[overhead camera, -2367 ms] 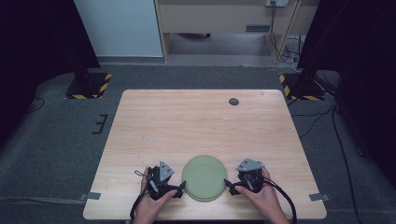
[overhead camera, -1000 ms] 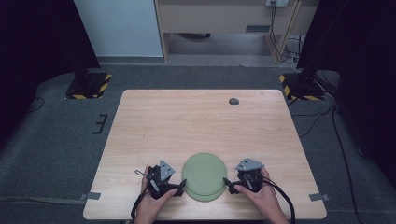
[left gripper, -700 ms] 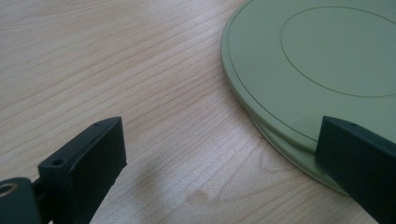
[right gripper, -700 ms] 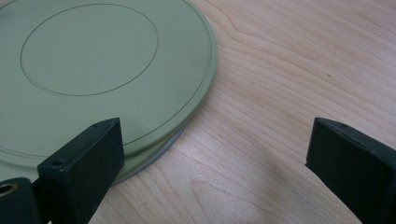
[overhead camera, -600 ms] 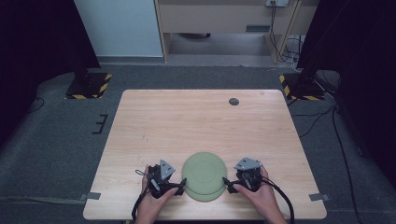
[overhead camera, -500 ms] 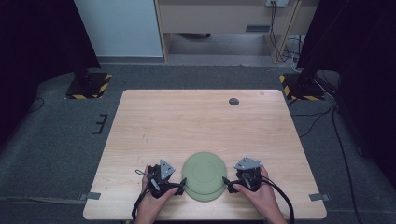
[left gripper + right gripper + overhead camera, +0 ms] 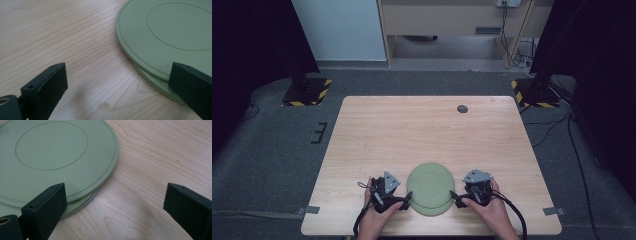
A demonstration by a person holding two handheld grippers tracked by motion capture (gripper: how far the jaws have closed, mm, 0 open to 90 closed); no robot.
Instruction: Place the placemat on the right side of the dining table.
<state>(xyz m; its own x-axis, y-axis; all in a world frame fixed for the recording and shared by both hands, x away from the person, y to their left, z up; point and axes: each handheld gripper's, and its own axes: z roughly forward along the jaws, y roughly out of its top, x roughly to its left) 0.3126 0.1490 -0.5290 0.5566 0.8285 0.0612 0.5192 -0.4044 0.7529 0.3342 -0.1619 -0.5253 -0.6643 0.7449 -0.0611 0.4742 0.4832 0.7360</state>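
Green plates (image 7: pixel 430 185): two are stacked, the upper one slightly offset, at the near edge of the wooden counter (image 7: pixel 422 130), between the two hand-held grippers.
Left hand-held gripper (image 7: pixel 405 199): held wide open with nothing gripped; in its own view (image 7: pixel 117 87) one jaw is seen over the stack's rim, the other over bare wood.
Right hand-held gripper (image 7: pixel 455 196): likewise spread wide and empty (image 7: pixel 115 205); one jaw is placed over the plates' edge, the other beside it over wood.
Dark disc (image 7: pixel 462 108): left far across the counter, well apart.
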